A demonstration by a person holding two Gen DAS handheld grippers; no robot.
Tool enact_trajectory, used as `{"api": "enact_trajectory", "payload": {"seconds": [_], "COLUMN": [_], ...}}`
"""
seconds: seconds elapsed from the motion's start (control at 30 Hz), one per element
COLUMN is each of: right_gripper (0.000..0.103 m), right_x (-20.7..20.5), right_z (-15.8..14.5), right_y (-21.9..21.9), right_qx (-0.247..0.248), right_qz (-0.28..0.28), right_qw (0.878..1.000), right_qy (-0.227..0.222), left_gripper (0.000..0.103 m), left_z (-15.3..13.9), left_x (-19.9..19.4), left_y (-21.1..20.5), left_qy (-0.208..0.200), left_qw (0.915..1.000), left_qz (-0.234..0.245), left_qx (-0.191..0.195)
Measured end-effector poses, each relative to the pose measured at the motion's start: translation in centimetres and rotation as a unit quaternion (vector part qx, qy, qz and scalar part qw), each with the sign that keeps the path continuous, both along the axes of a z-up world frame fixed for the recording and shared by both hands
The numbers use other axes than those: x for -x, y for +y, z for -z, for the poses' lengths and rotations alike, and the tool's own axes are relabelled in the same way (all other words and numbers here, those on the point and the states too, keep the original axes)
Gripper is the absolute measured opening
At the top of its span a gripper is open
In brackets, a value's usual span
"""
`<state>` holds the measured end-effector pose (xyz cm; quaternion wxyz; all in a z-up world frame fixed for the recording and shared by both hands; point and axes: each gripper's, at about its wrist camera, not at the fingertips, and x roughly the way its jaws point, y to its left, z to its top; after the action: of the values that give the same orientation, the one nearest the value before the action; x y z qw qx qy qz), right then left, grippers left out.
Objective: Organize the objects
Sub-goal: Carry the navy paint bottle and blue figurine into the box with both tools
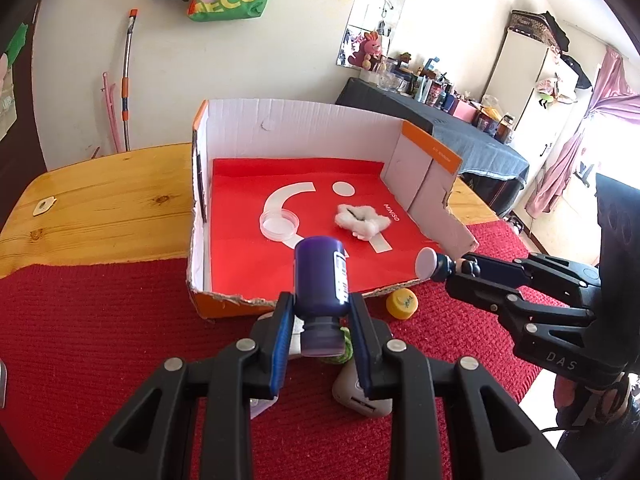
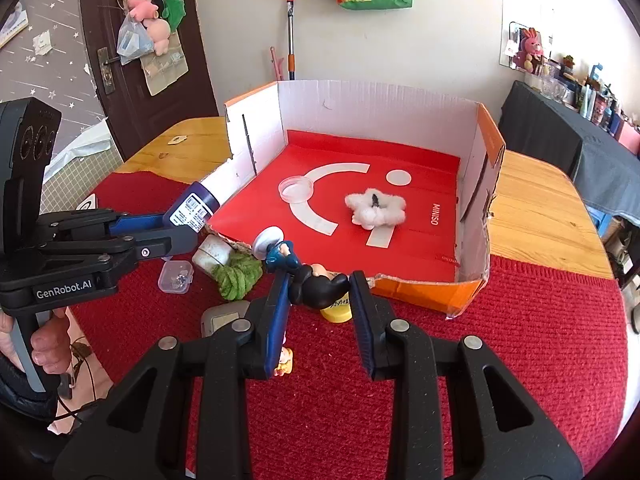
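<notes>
Sorting is judged partly done. From the left wrist, a purple bottle (image 1: 320,280) is seen clamped in the left gripper (image 1: 320,332) jaws just short of the cardboard box (image 1: 304,120); a clear lid (image 1: 279,226) and a white fluffy toy (image 1: 362,220) lie inside it. From the right wrist, a small figurine (image 2: 316,280) is gripped by the right gripper (image 2: 320,308) jaws at the box's torn front edge, while a green yarn ball (image 2: 236,276), a small clear case (image 2: 176,277) and a yellow cap (image 2: 338,312) are left outside the box.

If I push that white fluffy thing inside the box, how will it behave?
The white fluffy thing looks like soft fibre, so it probably squashes instead of resisting. It seems light for its size and would likely slide on the smooth red liner. Flat and lumpy, it is unlikely to roll.
</notes>
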<state>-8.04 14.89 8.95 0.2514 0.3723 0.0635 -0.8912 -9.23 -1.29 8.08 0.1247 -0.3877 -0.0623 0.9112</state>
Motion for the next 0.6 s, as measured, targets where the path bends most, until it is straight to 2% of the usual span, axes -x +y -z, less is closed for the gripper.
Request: {"api": "enact_trajectory", "payload": {"seconds": [0.3, 0.43, 0.6], "right_gripper": [0.029, 0.029, 0.029], "right_x": [2.9, 4.6, 6.3], "right_z": [-1.0, -0.5, 0.6], "right_y": [0.1, 0.0, -0.3], "right_qx": [-0.026, -0.039, -0.056], "right_qz": [-0.007, -0.009, -0.014], "right_qw": [1.0, 0.999, 0.997], "right_qy": [-0.006, -0.021, -0.041], "left_gripper": [0.029, 0.029, 0.029], "left_z": [-0.2, 0.2, 1.0], "left_x": [3.7, 5.5, 7.3], "left_y": [0.6, 0.6, 0.9], "left_qy": [-0.023, -0.042, -0.061], "left_qw": [0.9995, 0.9987, 0.9965], "left_qz": [0.017, 0.024, 0.037], "left_qx": [0.015, 0.018, 0.043]}}
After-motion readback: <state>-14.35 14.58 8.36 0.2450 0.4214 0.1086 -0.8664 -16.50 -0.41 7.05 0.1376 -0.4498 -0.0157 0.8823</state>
